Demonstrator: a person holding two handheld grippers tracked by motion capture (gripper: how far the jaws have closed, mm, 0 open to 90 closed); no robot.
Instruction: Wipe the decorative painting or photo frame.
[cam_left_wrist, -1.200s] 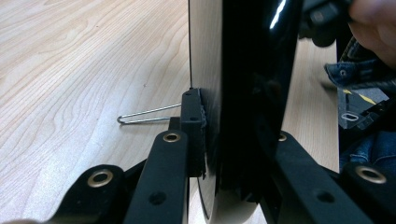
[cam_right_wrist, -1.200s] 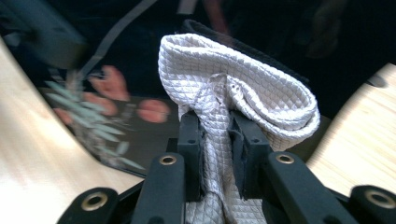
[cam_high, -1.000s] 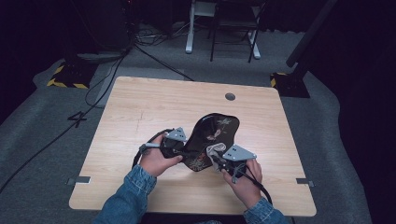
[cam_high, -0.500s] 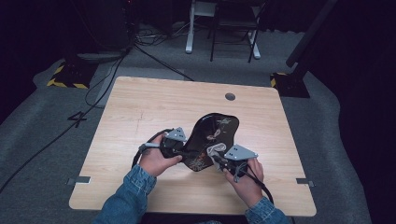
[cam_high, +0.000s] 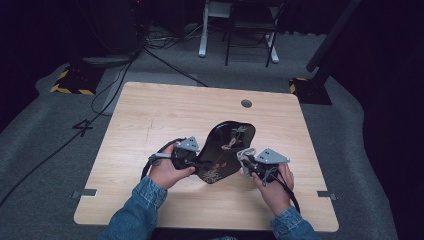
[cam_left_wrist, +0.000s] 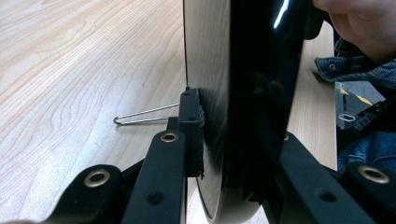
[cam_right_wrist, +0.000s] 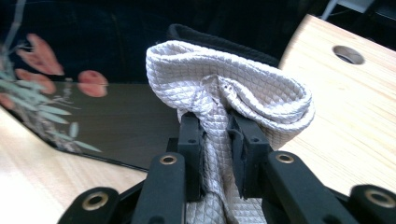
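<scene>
Left tool (cam_high: 196, 161) is clamping the near rim of the black lacquered tray (cam_high: 226, 150), which is standing tilted off the surface (cam_high: 150, 115). The tray is judged stiff, glossy, slippery and chip-prone; edge grips suit it. Right tool (cam_right_wrist: 215, 135) is pinching a soft quilted cloth (cam_right_wrist: 233, 95), bunched just beyond its tips, against the tray's face.
</scene>
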